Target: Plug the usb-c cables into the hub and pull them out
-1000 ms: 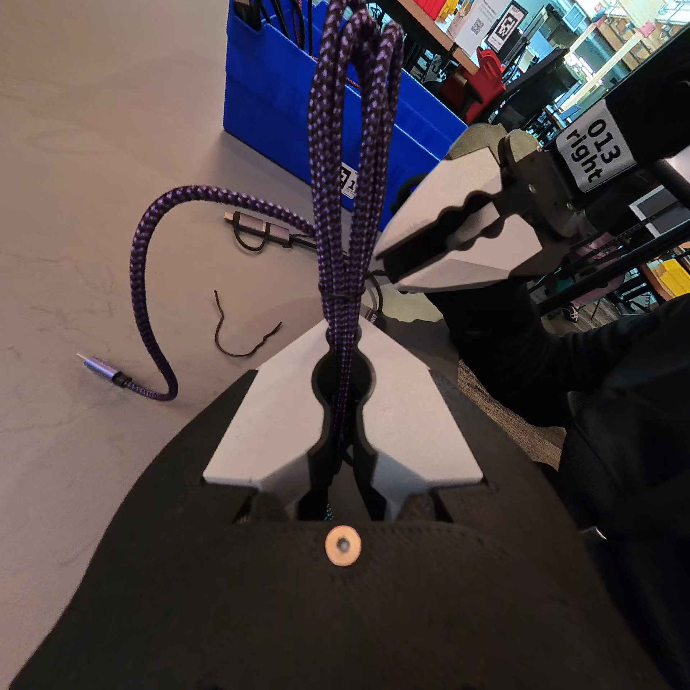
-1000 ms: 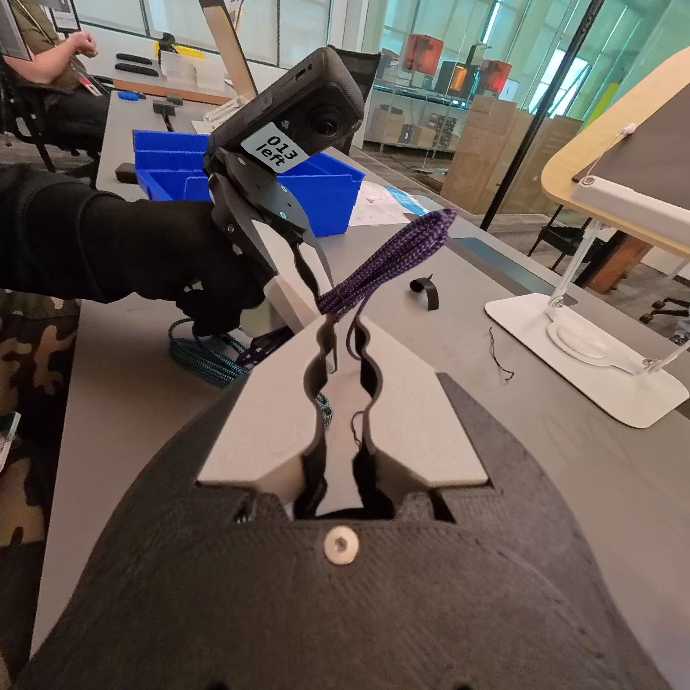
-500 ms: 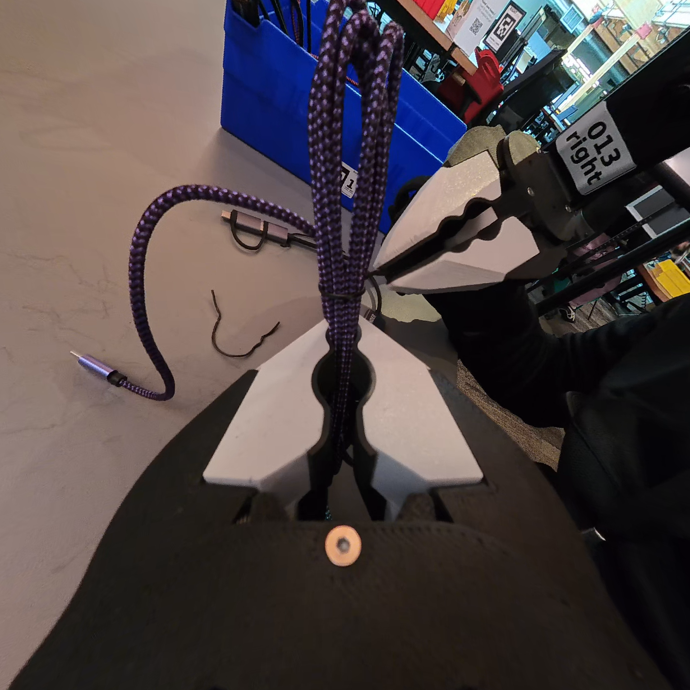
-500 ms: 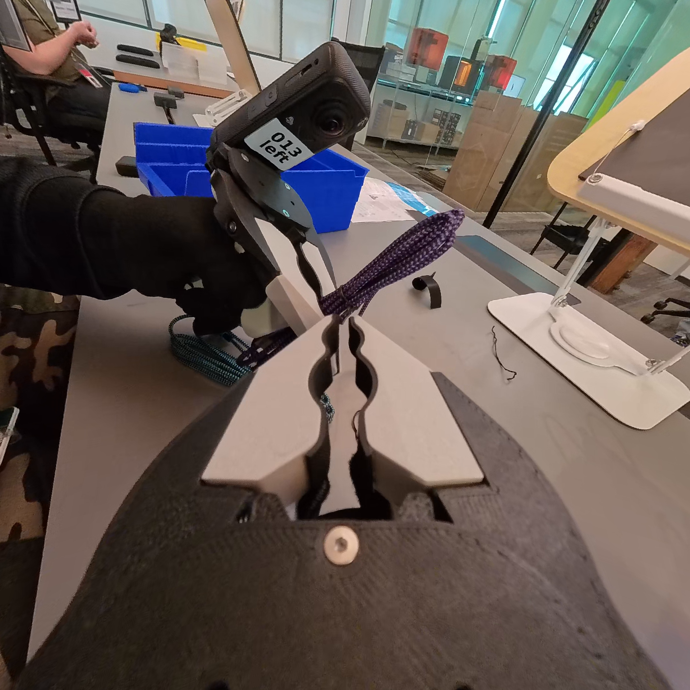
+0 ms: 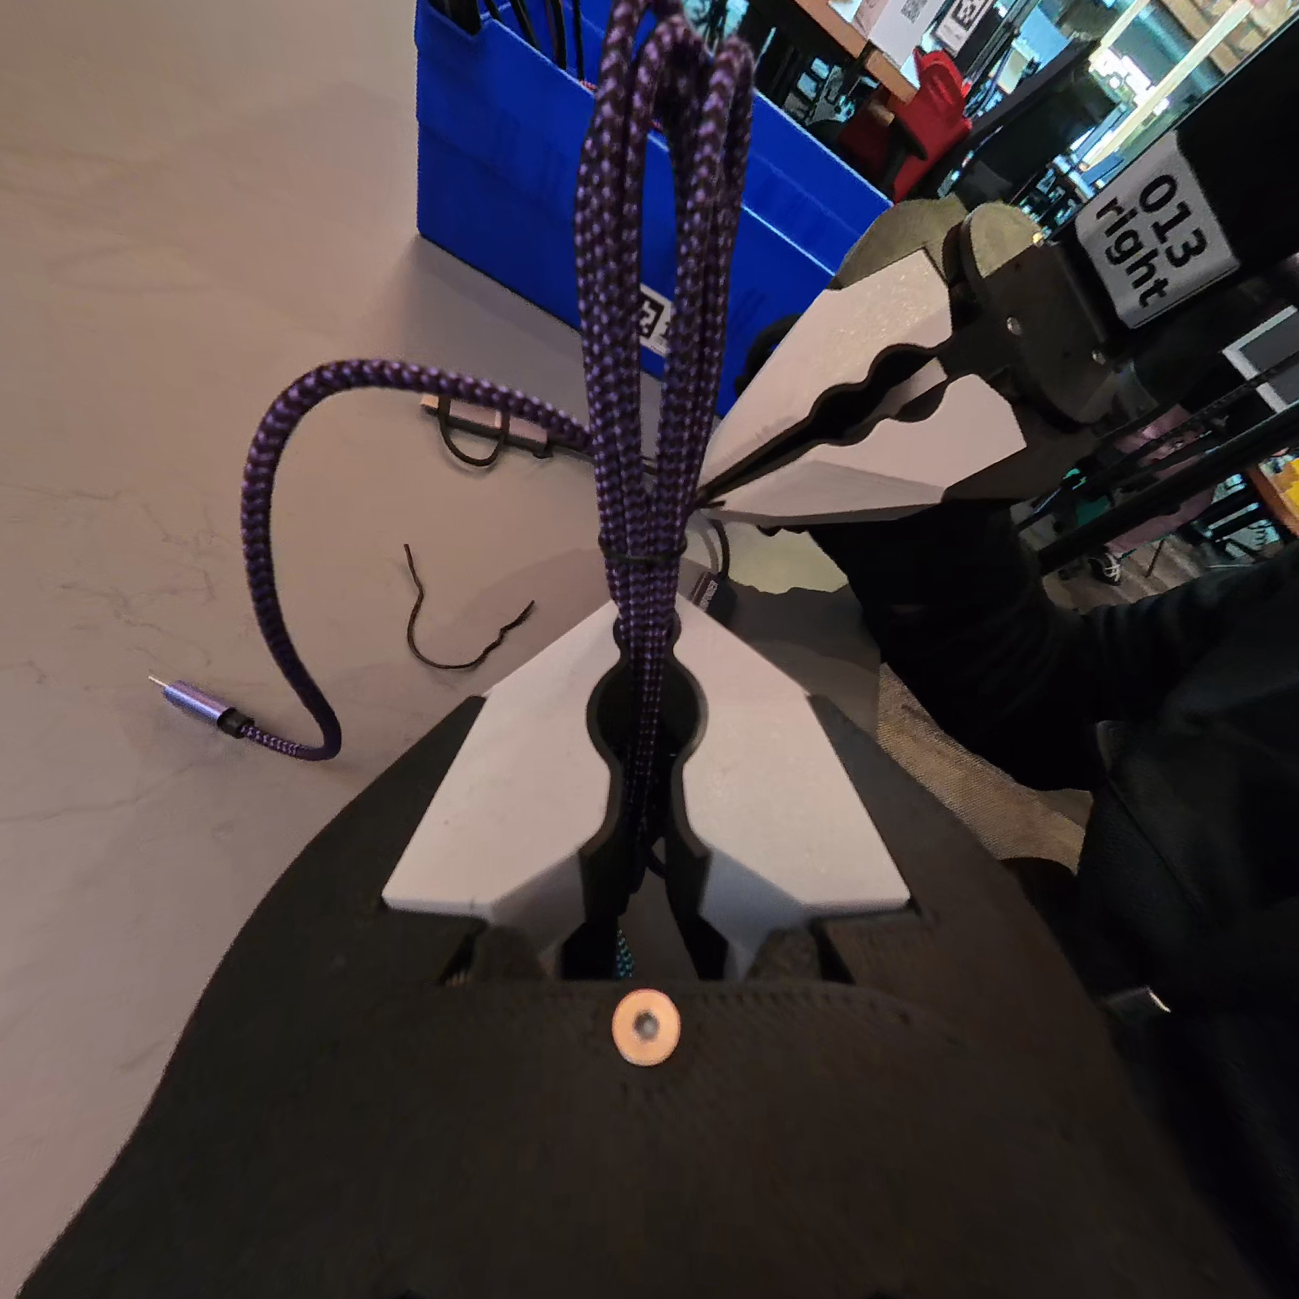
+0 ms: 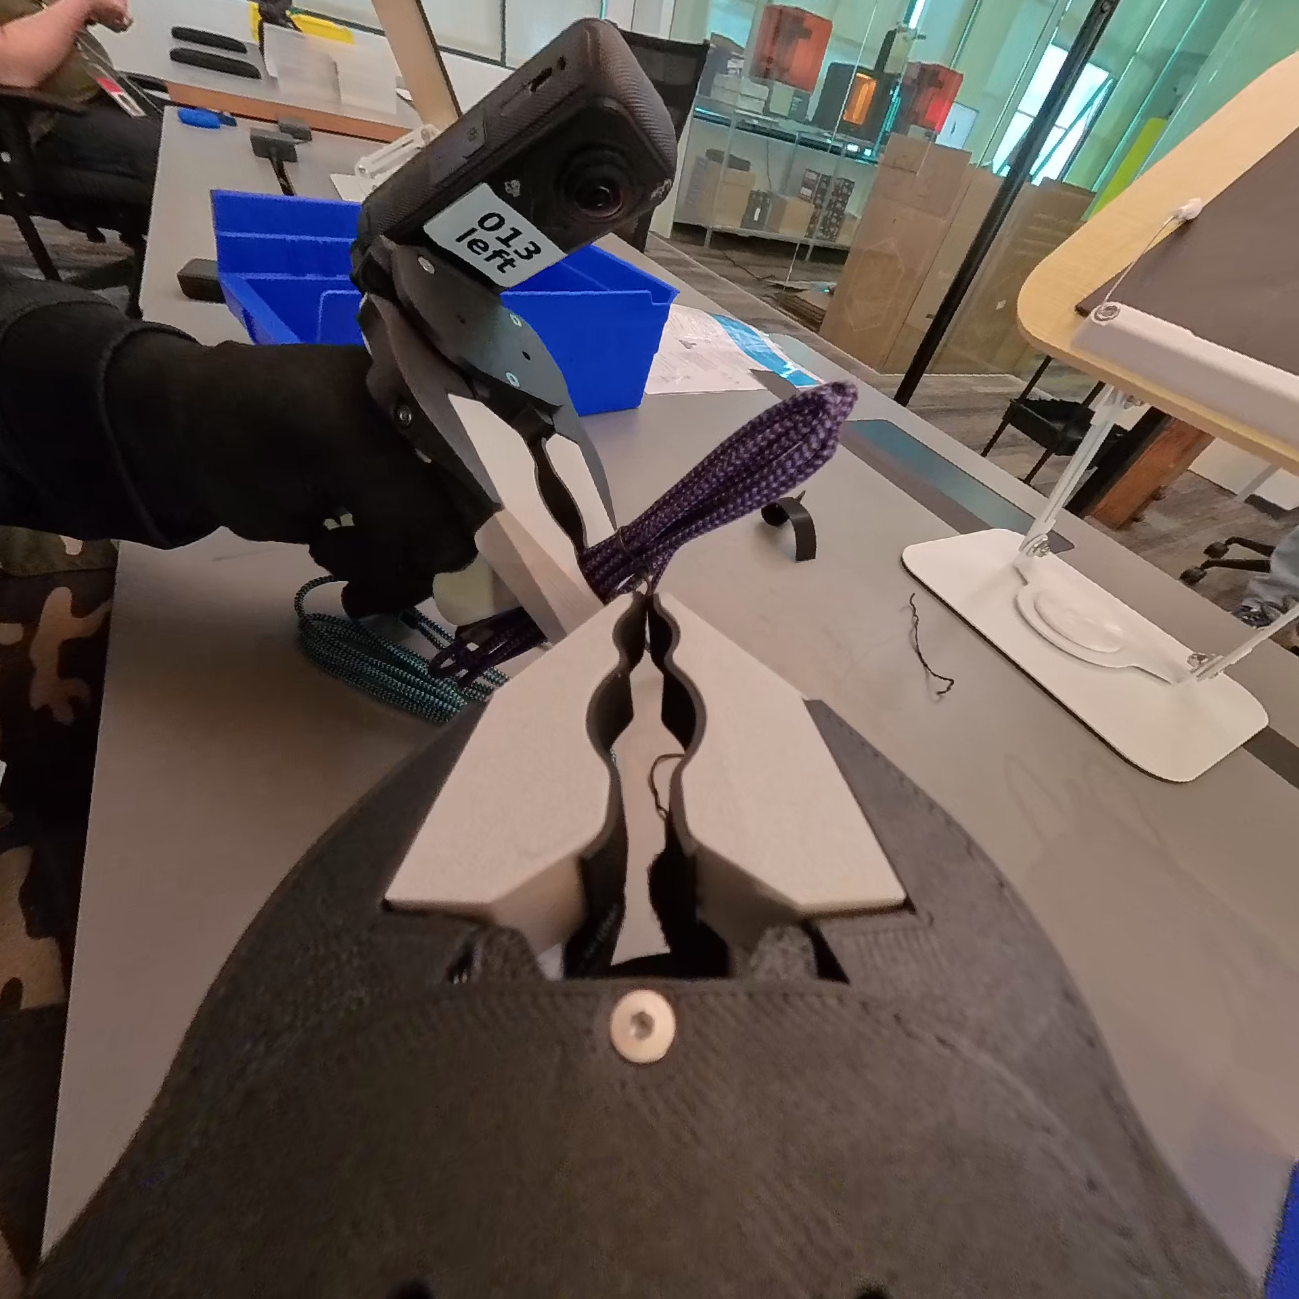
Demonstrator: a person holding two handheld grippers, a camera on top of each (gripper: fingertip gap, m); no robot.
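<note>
My left gripper (image 5: 647, 625) is shut on a folded bundle of purple braided USB-C cable (image 5: 654, 281), held up off the table. A thin black twist tie (image 5: 643, 559) binds the bundle just beyond the fingertips. The cable's loose end curves down to a purple plug (image 5: 193, 703) lying on the table. My right gripper (image 6: 645, 604) comes in from the right, its tips pinched together at the tie beside the bundle (image 6: 738, 464); it also shows in the left wrist view (image 5: 706, 495). A small grey hub (image 5: 485, 422) lies on the table behind the bundle.
A blue bin (image 5: 506, 176) holding cables stands at the back of the grey table. A loose black tie (image 5: 450, 632) lies near the hub. A coiled teal cable (image 6: 365, 654) lies under the left hand. A white stand base (image 6: 1089, 647) and a black clip (image 6: 791, 516) are to the right. Only a small space, under 4 cm, lies between the two pairs of fingers. The small grey hub (image 5: 485, 422) is about 15 cm from both grippers' fingertips.
My right gripper has closed from open to tips together and moved in against the tie on the bundle. The left gripper has kept hold of the bundle, almost still.
</note>
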